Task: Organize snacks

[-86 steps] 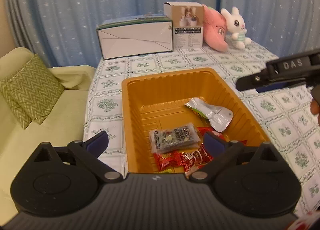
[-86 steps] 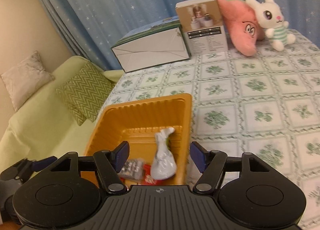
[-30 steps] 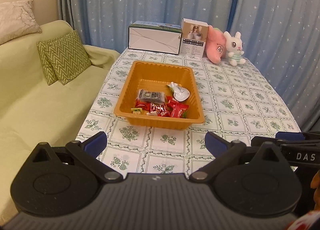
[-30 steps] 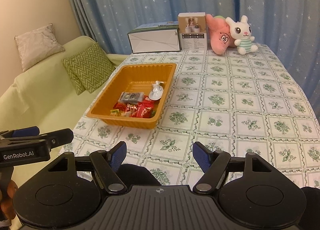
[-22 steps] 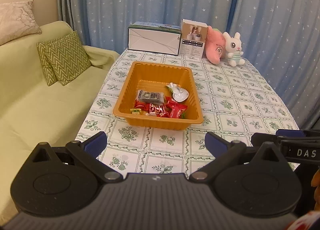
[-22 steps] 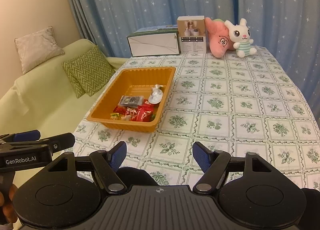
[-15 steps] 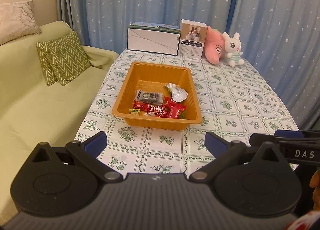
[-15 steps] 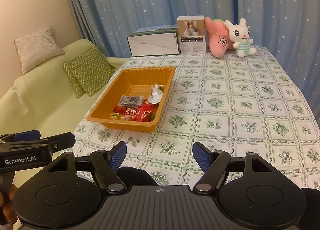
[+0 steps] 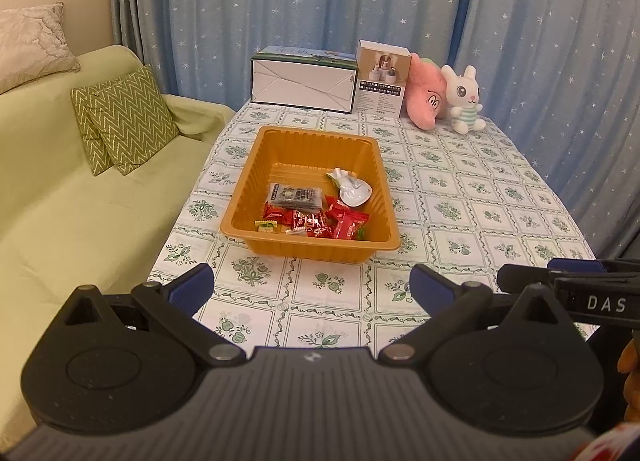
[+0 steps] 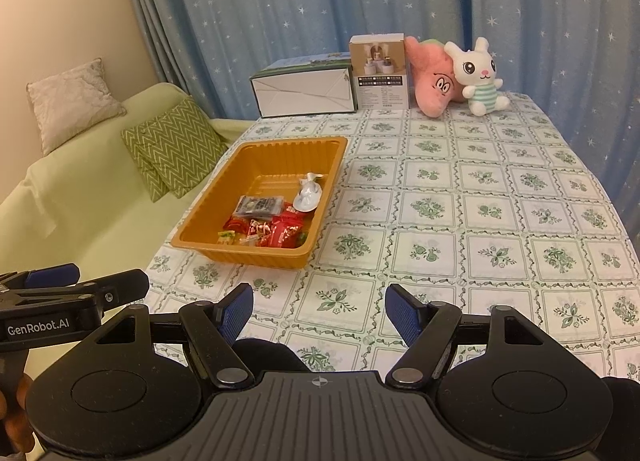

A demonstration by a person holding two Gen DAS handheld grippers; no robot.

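Holding nothing, the left gripper (image 9: 310, 287) and right gripper (image 10: 319, 311) hung with jaws apart near the table edge. Every visible snack (image 9: 310, 209) lay inside the orange tray (image 9: 308, 247). Sorting appeared complete.

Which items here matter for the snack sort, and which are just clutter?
Job:
orange tray
dark snack packet
red candy wrappers
white pouch

Lying about:
white box
tan product box
pink plush
white bunny plush
zigzag cushion
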